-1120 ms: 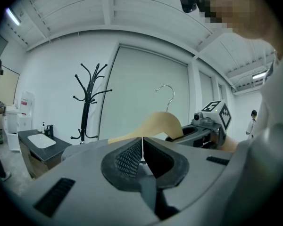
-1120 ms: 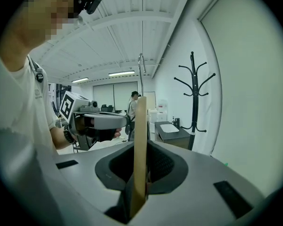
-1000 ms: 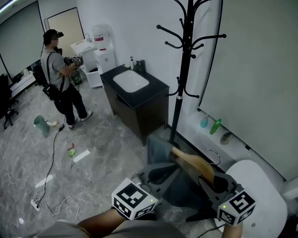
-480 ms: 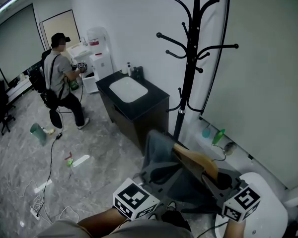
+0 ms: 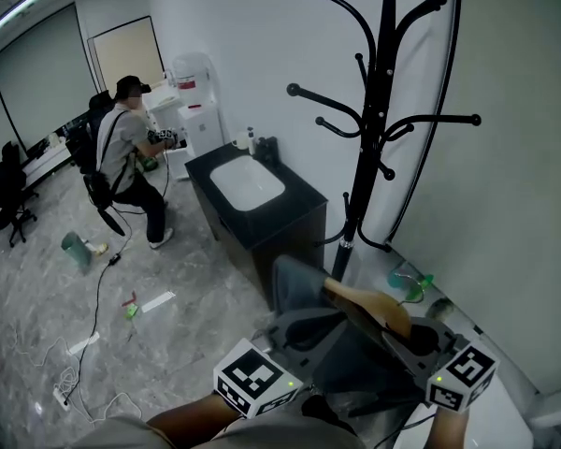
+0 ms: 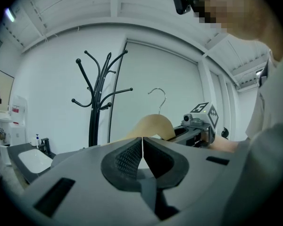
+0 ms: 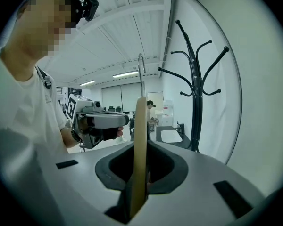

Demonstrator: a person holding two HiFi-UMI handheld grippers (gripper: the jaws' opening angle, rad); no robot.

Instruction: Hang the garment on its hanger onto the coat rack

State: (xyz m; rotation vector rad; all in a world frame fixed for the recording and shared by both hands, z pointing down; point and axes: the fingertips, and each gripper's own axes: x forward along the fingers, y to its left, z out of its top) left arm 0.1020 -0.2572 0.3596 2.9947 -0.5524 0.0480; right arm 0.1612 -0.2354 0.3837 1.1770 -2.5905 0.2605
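The black coat rack (image 5: 383,110) stands against the white wall, its curved arms bare. Just below it I hold a grey garment (image 5: 294,288) on a wooden hanger (image 5: 365,302). My right gripper (image 5: 413,337) is shut on the hanger's wooden bar (image 7: 140,140), and the metal hook (image 7: 141,74) rises above the jaws. My left gripper (image 5: 304,330) sits at the garment's left side, jaws pressed together with only a hairline between them (image 6: 142,154). In the left gripper view the hanger (image 6: 153,126), its hook (image 6: 158,95) and the rack (image 6: 96,102) lie ahead.
A black cabinet with a white sink (image 5: 257,195) stands left of the rack's pole. A person (image 5: 131,176) stands by a water dispenser (image 5: 196,92) at the back. Cables (image 5: 84,344) and litter lie on the grey floor. Small bottles (image 5: 411,283) sit at the wall's foot.
Both grippers and the garment have moved nearer to the rack, which now looms larger and higher. The person at the back has stepped to the right.
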